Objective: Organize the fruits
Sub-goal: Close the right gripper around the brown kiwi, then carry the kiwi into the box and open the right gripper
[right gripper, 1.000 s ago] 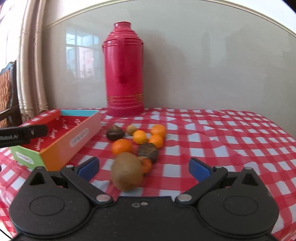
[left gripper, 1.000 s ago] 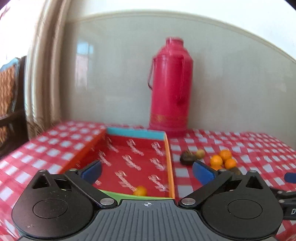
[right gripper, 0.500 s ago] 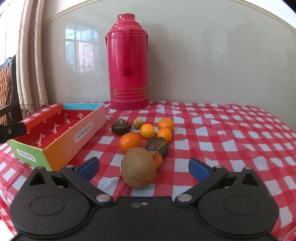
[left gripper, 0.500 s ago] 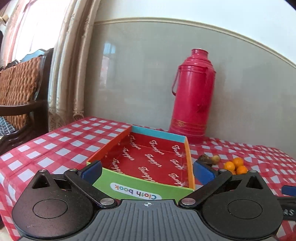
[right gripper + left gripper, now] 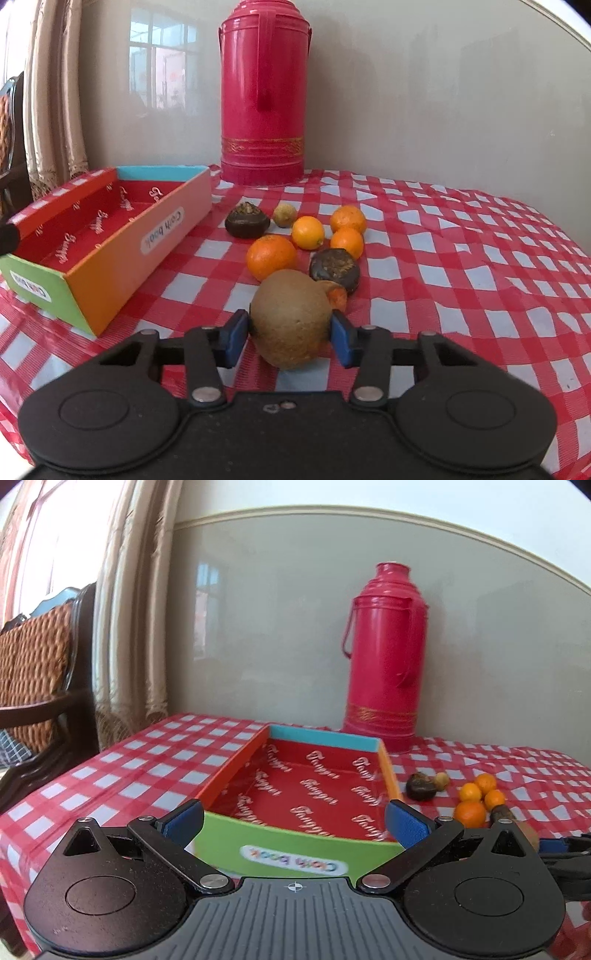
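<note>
My right gripper (image 5: 289, 338) is closing its jaws, and both blue pads touch the sides of a brown kiwi (image 5: 290, 317) that rests on the checked cloth. Behind the kiwi lie several oranges (image 5: 271, 256), two dark fruits (image 5: 334, 268) and a small yellowish one (image 5: 284, 215). The colourful box (image 5: 122, 266) stands to their left, its red floor bare where I can see it. My left gripper (image 5: 294, 823) is open, held just before the box's green near wall (image 5: 280, 849). The same fruits (image 5: 470, 814) appear to the right of the box.
A tall red thermos (image 5: 262, 92) stands at the back by the wall, behind the box and the fruit. A wooden chair (image 5: 33, 672) and a curtain (image 5: 125, 627) lie beyond the table's left edge. Bare checked cloth (image 5: 461, 277) stretches to the right of the fruit.
My right gripper has moved forward and its jaws have come in from wide apart onto the kiwi. The left gripper has drawn back from over the box to before its near wall.
</note>
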